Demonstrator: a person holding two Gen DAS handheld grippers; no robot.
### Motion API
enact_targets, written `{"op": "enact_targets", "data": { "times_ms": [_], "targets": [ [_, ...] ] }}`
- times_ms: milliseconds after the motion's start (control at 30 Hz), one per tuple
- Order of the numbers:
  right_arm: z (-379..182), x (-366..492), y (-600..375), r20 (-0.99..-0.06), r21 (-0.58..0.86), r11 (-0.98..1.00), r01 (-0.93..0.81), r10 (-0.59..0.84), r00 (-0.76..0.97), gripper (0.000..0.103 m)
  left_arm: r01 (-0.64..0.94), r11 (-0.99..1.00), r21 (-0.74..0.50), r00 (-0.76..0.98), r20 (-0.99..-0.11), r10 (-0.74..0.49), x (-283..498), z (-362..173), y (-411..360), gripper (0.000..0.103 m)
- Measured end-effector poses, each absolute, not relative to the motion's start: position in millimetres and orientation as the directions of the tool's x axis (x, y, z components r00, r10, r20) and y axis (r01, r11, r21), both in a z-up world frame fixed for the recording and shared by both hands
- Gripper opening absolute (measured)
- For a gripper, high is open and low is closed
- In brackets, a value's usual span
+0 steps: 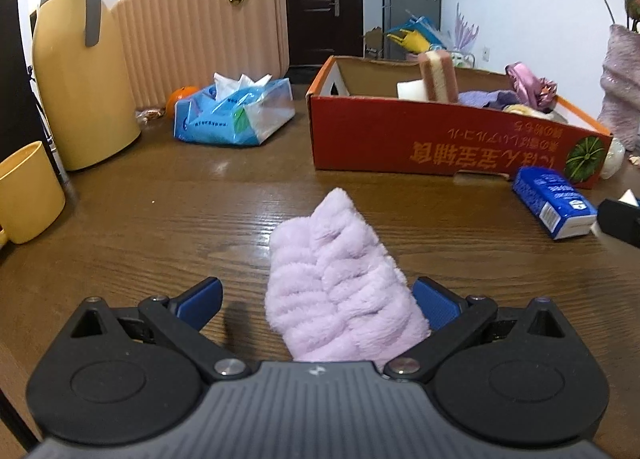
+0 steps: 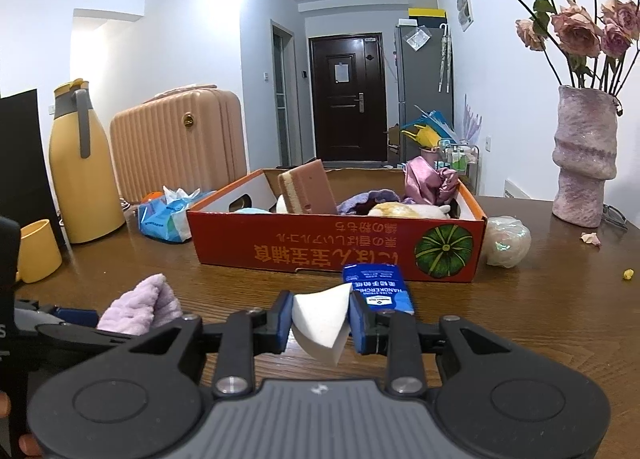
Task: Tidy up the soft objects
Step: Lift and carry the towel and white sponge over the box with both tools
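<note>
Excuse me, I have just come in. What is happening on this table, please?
A person is sorting soft things into the red cardboard box, using a gripper in each hand. The right gripper is shut on a white sponge piece, just in front of the box. The left gripper is open around a lilac fluffy cloth on the wooden table. A pink sponge and other fabrics already sit inside the box. A blue handkerchief pack lies beside it.

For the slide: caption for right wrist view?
Right gripper clamps a white sponge wedge before the red cardboard box.
</note>
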State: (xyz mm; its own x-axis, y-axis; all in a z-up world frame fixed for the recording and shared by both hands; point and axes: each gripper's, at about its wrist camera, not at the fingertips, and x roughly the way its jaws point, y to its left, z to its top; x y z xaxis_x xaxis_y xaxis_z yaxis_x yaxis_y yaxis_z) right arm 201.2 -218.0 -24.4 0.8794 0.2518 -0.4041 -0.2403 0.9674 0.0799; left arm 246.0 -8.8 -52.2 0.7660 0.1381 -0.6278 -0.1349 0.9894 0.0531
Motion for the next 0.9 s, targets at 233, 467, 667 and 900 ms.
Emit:
{"op": "enact_targets", "data": {
  "times_ms": [233,467,667,900],
  "targets": [
    [-25.3,201.0,-222.9,-0.406,0.085,0.97,-0.226,0.241,0.882,0.029,-0.13,0.991,0.04,0.754,-0.645,0.125,248.6,-54.9,-7.2,0.102],
    [-25.4,199.4,-224.1,-0.404,0.085,0.971,-0.222,0.237,0.883,0.029,-0.088,0.996,0.014,0.766,-0.638,0.076,245.7,-53.0,-8.8,0.079],
    [-25.6,198.2,-227.5,-0.399,0.085,0.973,-0.215,0.23,0.887,0.029,-0.054,0.998,0.006,0.779,-0.625,0.046,242.2,-50.3,-11.3,0.058],
    [-24.9,195.4,-228.1,-0.389,0.072,0.977,-0.199,0.211,0.897,0.029,-0.054,0.999,0.001,0.797,-0.602,0.044,238.8,-46.0,-10.3,0.054]
  ]
}}
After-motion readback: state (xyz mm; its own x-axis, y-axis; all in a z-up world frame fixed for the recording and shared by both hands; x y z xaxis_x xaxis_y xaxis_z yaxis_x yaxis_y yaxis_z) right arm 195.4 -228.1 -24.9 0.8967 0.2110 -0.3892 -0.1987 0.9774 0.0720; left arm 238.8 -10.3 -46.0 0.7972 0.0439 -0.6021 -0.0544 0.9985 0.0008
